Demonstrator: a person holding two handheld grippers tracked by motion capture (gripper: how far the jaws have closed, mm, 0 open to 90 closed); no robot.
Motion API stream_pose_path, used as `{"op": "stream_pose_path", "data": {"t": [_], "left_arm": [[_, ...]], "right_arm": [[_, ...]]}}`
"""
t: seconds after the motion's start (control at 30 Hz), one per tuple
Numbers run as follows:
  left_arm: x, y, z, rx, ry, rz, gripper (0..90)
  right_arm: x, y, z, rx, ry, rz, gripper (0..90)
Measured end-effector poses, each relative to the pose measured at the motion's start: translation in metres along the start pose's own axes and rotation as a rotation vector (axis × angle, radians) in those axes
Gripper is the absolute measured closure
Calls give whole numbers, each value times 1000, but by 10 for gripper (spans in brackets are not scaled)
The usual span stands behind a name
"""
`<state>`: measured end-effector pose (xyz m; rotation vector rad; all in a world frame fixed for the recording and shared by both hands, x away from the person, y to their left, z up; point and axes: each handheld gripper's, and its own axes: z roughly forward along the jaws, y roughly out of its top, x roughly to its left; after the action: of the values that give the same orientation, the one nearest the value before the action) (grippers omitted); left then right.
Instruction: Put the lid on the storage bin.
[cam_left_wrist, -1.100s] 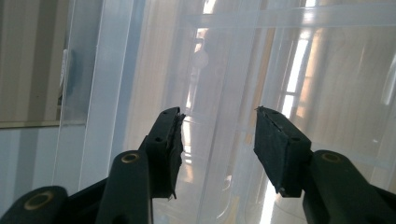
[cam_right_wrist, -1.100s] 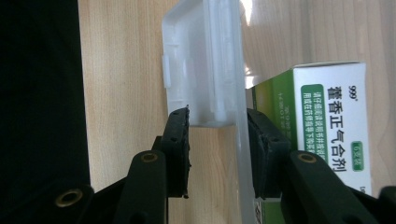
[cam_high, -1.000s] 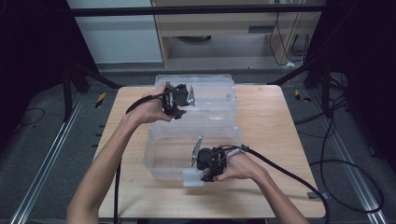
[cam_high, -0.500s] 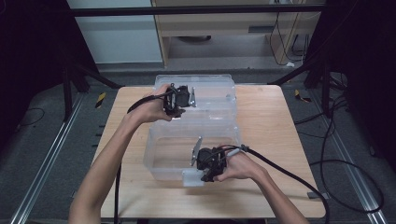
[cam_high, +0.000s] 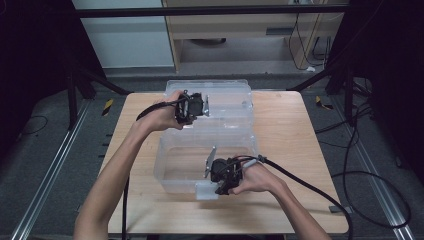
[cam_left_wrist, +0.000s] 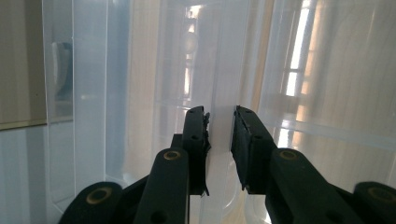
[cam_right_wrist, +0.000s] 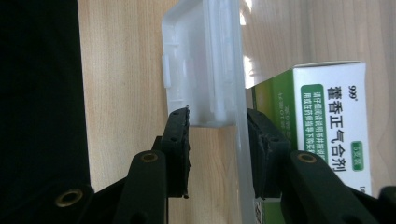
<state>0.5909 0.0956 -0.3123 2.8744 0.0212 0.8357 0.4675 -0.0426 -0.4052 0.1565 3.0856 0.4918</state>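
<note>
Little is shifting between the earlier high views and this one: the left gripper (cam_high: 206, 106) is edging only slightly along the far side of the clear plastic storage box (cam_high: 175, 170), and the right gripper (cam_high: 218, 176) is staying put at the near wall. That reads as both hands settling their grasp rather than starting a lift.

Going left to right on the wooden table (cam_high: 300, 150): the left gripper is sitting at the lid (cam_high: 230, 102), which is lying open behind the box; in the left gripper view its jaws are standing narrowly parted around a clear ridge of the lid (cam_left_wrist: 219, 140), and whether they are truly pinching it I cannot tell. To the right and nearer the person, the right gripper (cam_right_wrist: 217, 140) is straddling the box's near wall beside the white latch (cam_right_wrist: 201, 70), jaws just off the plastic, so not yet clamping. A green-and-white medicine carton (cam_right_wrist: 327, 126) is resting inside the box, just behind that wall.

My guess is that closing the lid is in hand.
</note>
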Motion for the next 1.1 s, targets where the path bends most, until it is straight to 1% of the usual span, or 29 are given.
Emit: {"op": "stream_pose_path", "data": {"t": [0.13, 0.17, 0.2, 0.3, 0.37, 0.47, 0.5, 0.57, 0.63, 0.67, 0.73, 0.8, 1.1], "left_arm": [[1, 1, -1, 14, -5, 14, 761], [0, 2, -1, 16, -7, 12, 763], [1, 2, -1, 14, -5, 20, 766], [0, 2, 0, 4, -8, 18, 772], [1, 2, -1, 1, -8, 27, 777], [0, 2, -2, 1, -11, 30, 784], [0, 3, -2, 5, -13, 30, 785], [0, 4, -4, 14, -12, 46, 790], [0, 5, -4, 16, -13, 50, 793], [0, 5, -3, 6, -10, 49, 794], [-1, 5, -3, 5, -14, 42, 797], [-1, 6, -5, 13, -16, 49, 799], [-4, 6, -7, 8, -8, 62, 808]], "right_arm": [[0, 0, 0, 0, -3, -3, 635], [0, 0, 0, 2, -5, -5, 636], [1, 0, 0, 1, -6, -6, 636], [1, 0, 0, 2, -12, -7, 638], [2, 0, 0, -1, -15, -8, 639], [2, 0, 0, -1, -16, -4, 641], [2, 0, 0, 4, -17, 4, 642], [2, -1, 0, -1, -14, 13, 644], [2, -1, 0, -8, -18, 9, 646], [3, -2, 0, -8, -19, 13, 647], [3, -2, 0, -8, -22, 8, 648], [3, -2, 0, -10, -22, 14, 649], [3, -1, 0, -13, -29, 24, 652]]}}
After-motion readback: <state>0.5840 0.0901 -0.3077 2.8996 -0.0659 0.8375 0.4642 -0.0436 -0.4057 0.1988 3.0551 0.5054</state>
